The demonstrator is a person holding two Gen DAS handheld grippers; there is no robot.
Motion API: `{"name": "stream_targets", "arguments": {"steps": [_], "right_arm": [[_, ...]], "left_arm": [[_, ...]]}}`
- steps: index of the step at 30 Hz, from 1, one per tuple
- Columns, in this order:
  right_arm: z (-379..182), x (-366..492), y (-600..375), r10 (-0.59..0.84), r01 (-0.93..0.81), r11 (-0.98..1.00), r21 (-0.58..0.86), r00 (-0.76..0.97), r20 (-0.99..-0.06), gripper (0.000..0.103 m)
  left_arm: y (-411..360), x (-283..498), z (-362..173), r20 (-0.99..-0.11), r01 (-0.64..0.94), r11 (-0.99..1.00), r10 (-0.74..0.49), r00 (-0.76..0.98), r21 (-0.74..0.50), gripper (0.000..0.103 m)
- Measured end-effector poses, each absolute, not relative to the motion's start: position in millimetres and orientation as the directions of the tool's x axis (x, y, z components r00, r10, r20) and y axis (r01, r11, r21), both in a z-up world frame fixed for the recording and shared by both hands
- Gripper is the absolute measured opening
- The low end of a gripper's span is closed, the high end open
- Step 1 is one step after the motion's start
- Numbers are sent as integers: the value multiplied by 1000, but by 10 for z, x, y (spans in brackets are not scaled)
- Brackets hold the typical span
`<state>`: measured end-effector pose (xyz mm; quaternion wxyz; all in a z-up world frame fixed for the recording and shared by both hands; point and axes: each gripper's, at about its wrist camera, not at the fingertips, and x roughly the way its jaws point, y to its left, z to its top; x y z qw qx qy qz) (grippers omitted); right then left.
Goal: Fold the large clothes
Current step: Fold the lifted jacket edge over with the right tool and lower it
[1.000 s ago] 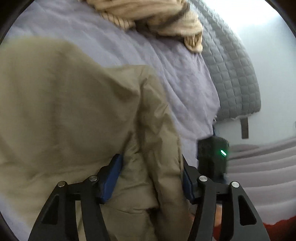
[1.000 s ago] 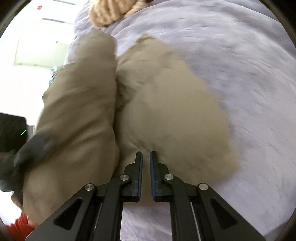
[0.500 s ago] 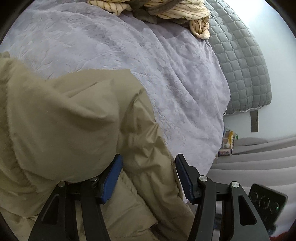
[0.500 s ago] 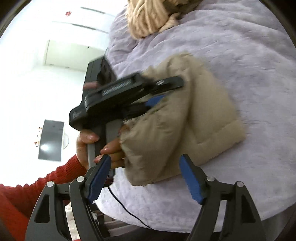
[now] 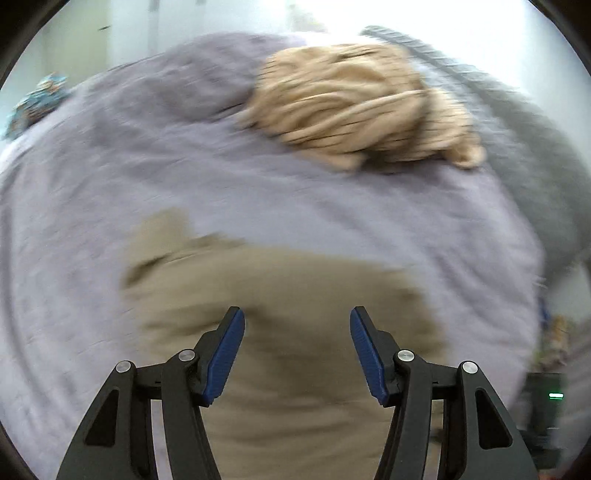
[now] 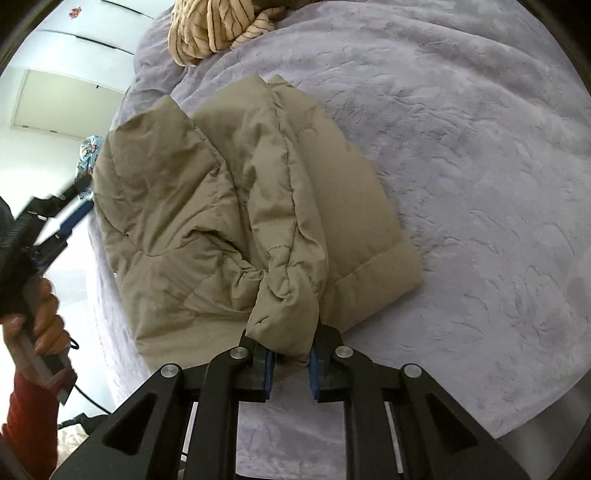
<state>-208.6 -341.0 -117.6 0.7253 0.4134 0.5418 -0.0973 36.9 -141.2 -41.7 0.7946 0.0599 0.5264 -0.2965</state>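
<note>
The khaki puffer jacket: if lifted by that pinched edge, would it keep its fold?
Probably not: the jacket looks soft and puffy, bunching where the right gripper pinches it. Likely light for its bulk. Its smooth shell may slip.

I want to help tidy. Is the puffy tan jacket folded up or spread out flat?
Folded. The tan jacket lies doubled into a compact bundle on the purple blanket, layers stacked.

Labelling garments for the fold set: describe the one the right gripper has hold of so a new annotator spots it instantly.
Start from the lilac blanket covering the bed. On its near side lies the folded jacket, its sleeve cuff pinched in the right gripper. It is plain khaki and puffy with stitched seams, unlike the cream striped knit heaped at the far end.
</note>
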Motion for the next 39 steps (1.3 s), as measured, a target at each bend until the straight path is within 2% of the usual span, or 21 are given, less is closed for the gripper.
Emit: {"name": "stream_targets", "arguments": {"steps": [3, 7, 17, 20, 25, 28, 31, 32, 36, 37, 38, 39], "right_arm": [[-1184, -2107, -3427, 290, 577, 667, 472, 383, -877, 16], [-1248, -2115, -3390, 259, 604, 671, 431, 353, -899, 16], [-1544, -2390, -3718, 253, 707, 577, 409, 321, -913, 18], [-1398, -2472, -3837, 247, 725, 540, 427, 349, -904, 18], [-819, -2566, -3957, 99, 690, 581, 432, 467, -879, 19], [-641, -2309, -4034, 131, 611, 625, 486, 532, -837, 25], [-627, -1829, -4022, 169, 537, 680, 500, 549, -819, 56], [-654, -1730, -4037, 186, 515, 686, 514, 558, -809, 57], [-936, -1254, -4181, 293, 497, 638, 589, 551, -782, 57], [-1029, -1127, -4205, 306, 505, 628, 593, 541, -784, 52], [-1073, -1087, -4201, 307, 507, 633, 585, 529, -791, 25], [-1122, -1019, -4196, 292, 518, 655, 550, 497, -817, 18]], "left_arm": [[-1323, 526, -712, -893, 471, 853, -374, 250, -226, 60], [-1678, 498, -908, -897, 517, 838, -350, 269, -171, 60], [-2580, 358, -1229, -904, 590, 792, -356, 236, -158, 60], [-2584, 352, -1263, -907, 590, 793, -349, 237, -151, 60], [-2512, 417, -1290, -907, 573, 801, -357, 224, -174, 60], [-2520, 415, -1299, -907, 576, 800, -354, 229, -167, 60], [-2506, 424, -1306, -907, 576, 800, -354, 230, -166, 60], [-2505, 419, -1301, -906, 577, 800, -355, 230, -167, 60], [-2468, 419, -1281, -902, 573, 800, -365, 232, -177, 60], [-2458, 414, -1267, -900, 572, 800, -369, 233, -181, 60], [-2451, 412, -1258, -898, 570, 801, -372, 234, -183, 60], [-2446, 412, -1248, -897, 568, 802, -373, 237, -184, 60]]}}
